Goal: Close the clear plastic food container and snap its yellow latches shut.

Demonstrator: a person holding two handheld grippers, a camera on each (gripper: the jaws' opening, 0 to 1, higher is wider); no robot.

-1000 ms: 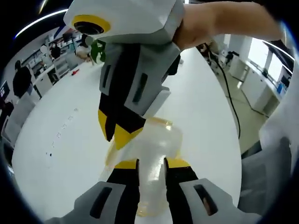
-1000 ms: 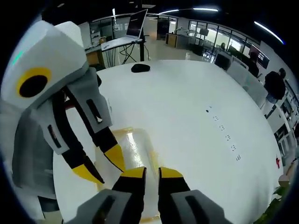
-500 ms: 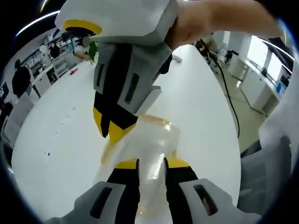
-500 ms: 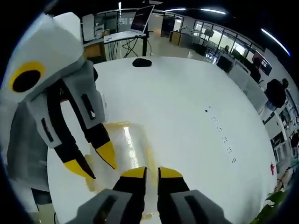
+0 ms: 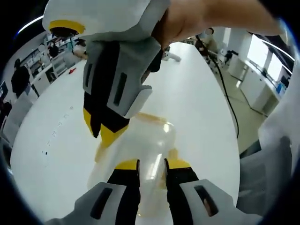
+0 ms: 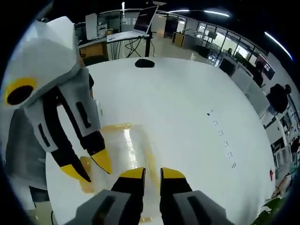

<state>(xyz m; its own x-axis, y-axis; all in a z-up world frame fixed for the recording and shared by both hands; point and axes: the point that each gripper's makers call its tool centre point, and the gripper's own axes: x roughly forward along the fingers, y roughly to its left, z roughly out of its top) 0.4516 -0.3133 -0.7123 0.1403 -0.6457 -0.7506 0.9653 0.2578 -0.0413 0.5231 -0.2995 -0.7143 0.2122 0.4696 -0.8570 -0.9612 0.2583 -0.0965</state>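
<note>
Left gripper view: clear plastic food container with yellow latches (image 5: 145, 154) lies on the white round desk (image 5: 197, 108), directly ahead of the left tongs (image 5: 151, 164), long axis running away along them
Right gripper view: same container (image 6: 126, 150) is seen under the right tongs (image 6: 152, 172)
Nearer tongs: both sit at the lid from opposite ends
Left tongs: jaws nearly clenched, nothing visibly grasped
Right tongs: jaws nearly clenched, nothing visibly grasped
Material: thin glossy see-through plastic, rounded corners, amber rim
</note>
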